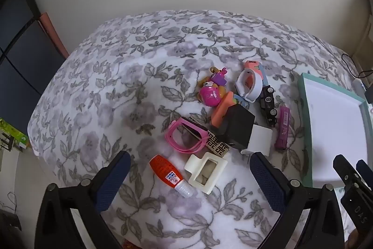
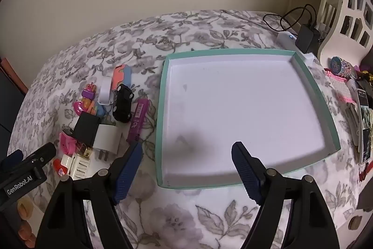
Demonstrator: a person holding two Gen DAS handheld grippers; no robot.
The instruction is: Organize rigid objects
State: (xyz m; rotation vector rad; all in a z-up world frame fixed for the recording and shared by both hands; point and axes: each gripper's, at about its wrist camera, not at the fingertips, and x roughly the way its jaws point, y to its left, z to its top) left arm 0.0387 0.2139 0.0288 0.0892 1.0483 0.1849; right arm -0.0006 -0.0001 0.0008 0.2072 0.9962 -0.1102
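A heap of small objects lies on the floral bedspread: an orange glue bottle (image 1: 169,174), a cream hair clip (image 1: 205,171), a pink watch band (image 1: 185,137), a black charger cube (image 1: 237,126), a white plug (image 1: 259,140), a black toy car (image 1: 269,104), a purple tube (image 1: 282,127) and a pink toy figure (image 1: 211,89). My left gripper (image 1: 190,165) stands open just before the glue bottle and clip. A shallow teal-rimmed tray (image 2: 163,95) with a white floor lies to the right of the heap. My right gripper (image 2: 186,156) hangs open over the tray's near left corner.
A black adapter (image 2: 307,37) with cables sits beyond the tray's far right corner. A phone (image 2: 364,123), a watch (image 2: 341,65) and pink knitted fabric (image 2: 340,88) lie along the right. The bedspread (image 1: 116,85) drops off at the left edge.
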